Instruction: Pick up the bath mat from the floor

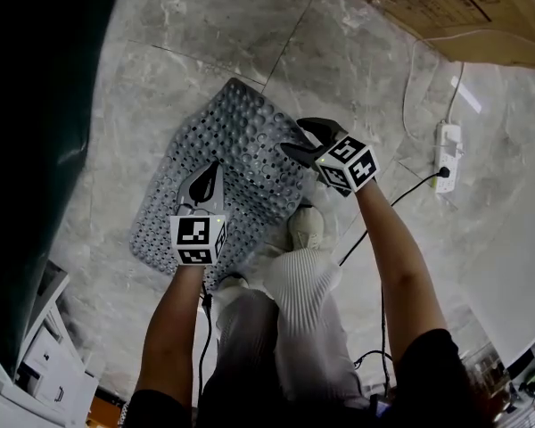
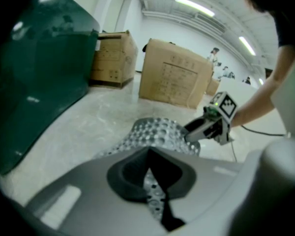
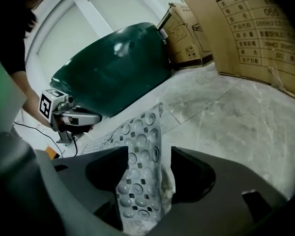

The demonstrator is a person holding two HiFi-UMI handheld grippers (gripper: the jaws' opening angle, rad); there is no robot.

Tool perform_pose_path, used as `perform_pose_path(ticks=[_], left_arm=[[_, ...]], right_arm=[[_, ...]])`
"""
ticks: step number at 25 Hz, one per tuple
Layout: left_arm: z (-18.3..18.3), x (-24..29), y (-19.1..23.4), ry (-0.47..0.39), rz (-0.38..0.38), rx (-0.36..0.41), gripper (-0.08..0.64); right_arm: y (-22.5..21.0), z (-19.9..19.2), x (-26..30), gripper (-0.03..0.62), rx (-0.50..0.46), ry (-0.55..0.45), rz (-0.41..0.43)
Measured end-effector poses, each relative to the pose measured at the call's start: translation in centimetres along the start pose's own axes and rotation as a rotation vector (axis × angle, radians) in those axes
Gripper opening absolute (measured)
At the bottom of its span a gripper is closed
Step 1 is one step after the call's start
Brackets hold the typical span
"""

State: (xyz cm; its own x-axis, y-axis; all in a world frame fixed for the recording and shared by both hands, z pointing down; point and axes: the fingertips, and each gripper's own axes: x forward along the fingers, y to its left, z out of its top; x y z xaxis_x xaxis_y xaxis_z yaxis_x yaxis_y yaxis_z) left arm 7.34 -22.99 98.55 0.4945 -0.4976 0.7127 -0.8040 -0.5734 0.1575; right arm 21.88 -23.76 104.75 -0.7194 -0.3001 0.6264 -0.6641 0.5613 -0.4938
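Mat (image 1: 241, 145) on floor (image 1: 366, 61), humped at grippers. Left gripper (image 1: 207, 178): fingers clamped on mat edge. Right gripper (image 1: 296, 139): fingers wide, mat fold between, unpinched. Risk: lift before right closes; one-sided hold, mat sags, slips free.

Head view high, steeply down on floor (image 1: 366, 69). Gripper views low, close, facing cardboard boxes (image 2: 174, 77); all three share bath mat (image 1: 241, 150).

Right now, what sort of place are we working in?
Probably a storage or workshop hall: large cardboard boxes stand on the marble-look tile floor, strip lights run overhead, and a power strip lies on it.
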Motion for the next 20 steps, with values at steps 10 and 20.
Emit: perform_pose_path(ticks=[10, 20], left_arm=[[-0.8, 0.3, 1.4, -0.004, 0.010, 0.001, 0.005], [-0.9, -2.4, 0.0, 0.011, -0.023, 0.001, 0.005]], right_arm=[[2.6, -1.3, 2.9, 0.264, -0.007, 0.129, 0.206], [3.3, -0.4, 0.0, 0.077, -0.021, 0.131, 0.072]])
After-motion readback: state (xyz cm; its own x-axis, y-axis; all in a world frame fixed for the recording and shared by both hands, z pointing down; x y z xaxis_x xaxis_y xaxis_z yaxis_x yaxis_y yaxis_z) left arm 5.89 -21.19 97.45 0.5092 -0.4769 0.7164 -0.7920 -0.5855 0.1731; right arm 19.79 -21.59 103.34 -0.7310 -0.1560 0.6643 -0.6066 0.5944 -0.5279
